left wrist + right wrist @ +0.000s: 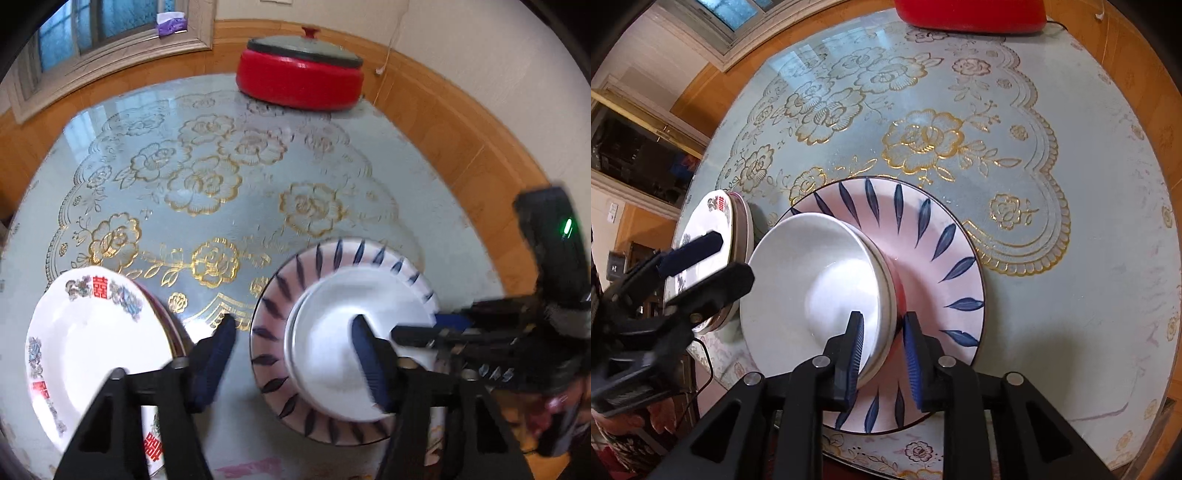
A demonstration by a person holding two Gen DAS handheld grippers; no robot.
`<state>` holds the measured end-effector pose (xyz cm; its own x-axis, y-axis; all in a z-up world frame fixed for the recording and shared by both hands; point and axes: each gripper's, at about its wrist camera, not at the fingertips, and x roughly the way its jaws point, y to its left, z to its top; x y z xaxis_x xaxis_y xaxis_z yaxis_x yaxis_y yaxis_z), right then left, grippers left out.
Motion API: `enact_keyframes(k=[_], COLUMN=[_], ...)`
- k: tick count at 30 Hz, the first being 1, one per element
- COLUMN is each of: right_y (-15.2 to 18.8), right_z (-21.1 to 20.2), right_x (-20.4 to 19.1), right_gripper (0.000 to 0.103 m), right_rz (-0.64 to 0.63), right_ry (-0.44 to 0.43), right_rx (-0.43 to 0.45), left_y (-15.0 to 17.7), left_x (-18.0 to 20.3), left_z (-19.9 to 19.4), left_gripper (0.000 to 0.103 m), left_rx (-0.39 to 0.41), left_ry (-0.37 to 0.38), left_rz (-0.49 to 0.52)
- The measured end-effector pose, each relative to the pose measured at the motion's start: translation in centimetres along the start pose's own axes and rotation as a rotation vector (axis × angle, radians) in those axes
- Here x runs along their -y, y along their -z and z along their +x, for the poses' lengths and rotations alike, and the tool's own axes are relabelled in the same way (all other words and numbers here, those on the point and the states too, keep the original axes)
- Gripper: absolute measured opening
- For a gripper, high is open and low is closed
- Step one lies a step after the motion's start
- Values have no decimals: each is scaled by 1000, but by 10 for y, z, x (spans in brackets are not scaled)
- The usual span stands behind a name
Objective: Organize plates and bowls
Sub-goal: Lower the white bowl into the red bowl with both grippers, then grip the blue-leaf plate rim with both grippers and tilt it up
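white bowl [820,288] sits on the leaf plate [945,258]; right gripper [882,354] straddles its near rim, jaws slightly apart, no pinch; left gripper [295,354] spread wide, empty

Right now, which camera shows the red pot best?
The left wrist view. There the red pot shows whole at the far edge of the table, with its grey lid and red knob. The right wrist view catches only the pot's bottom part, cut off by the picture's top edge.
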<state>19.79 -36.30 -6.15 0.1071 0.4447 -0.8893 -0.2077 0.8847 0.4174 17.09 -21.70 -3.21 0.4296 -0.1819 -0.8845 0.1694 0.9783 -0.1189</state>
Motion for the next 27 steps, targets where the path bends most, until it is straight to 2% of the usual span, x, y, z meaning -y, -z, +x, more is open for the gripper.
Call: enact_keyframes(k=[1,5,9,16,18,23,27], right_y=[0,-1,-2,-2,0,3,7], right_z=[1,3,4,5,3,-7,-29], right_x=[0,-1,-3,6,7,13,24], right_gripper=[23,23,22,22,23,23,23], right_rz=[0,-14,-37,-8,1,26,55], right_ry=[1,17,33,31,26,-17,-60], right_rx=[0,4,7,-3,-2,27,103], left_y=[3,13,18,18,15,12,12], left_x=[1,6,15,18,18,7,-11], left_z=[4,18,26,31,32,19,5], left_gripper=[49,44,43,43,46,68,73], left_rx=[-18,-59,-63,-72,-69,-15,44], left_ry=[-1,38,6,25,27,0,-18], left_rz=[2,12,54,46,39,-4,-79])
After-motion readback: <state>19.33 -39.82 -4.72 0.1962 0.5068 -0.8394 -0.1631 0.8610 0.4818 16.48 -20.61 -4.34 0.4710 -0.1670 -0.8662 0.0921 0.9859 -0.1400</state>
